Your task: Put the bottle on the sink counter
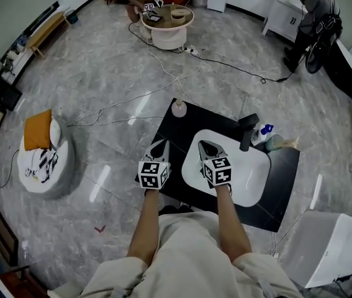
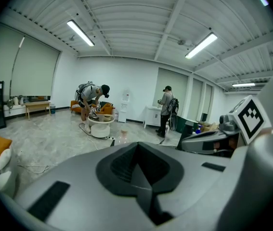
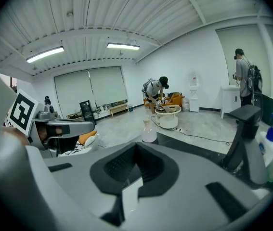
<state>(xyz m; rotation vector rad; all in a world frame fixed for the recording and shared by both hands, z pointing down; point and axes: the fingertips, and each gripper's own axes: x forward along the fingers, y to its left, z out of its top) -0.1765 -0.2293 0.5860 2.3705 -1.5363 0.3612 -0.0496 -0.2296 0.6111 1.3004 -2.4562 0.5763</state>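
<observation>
A small clear pinkish bottle [image 1: 179, 108] stands upright on the far left corner of the black sink counter [image 1: 171, 134]. It also shows ahead in the left gripper view as the bottle [image 2: 123, 134] and in the right gripper view as the bottle [image 3: 149, 131]. My left gripper [image 1: 158, 146] hovers over the counter's left part, short of the bottle, its jaws shut with nothing between them. My right gripper [image 1: 208, 146] hangs over the white basin [image 1: 253, 180], jaws together and empty. In their own views the left gripper [image 2: 137, 153] and right gripper [image 3: 135, 166] show jaws that meet.
A black faucet [image 1: 248, 131] and a blue-capped spray bottle [image 1: 266, 131] stand at the basin's far right. Cables run across the floor to a round white table [image 1: 169, 27]. A white pouf with an orange cushion [image 1: 45, 151] sits left. A white box [image 1: 331, 247] stands at lower right.
</observation>
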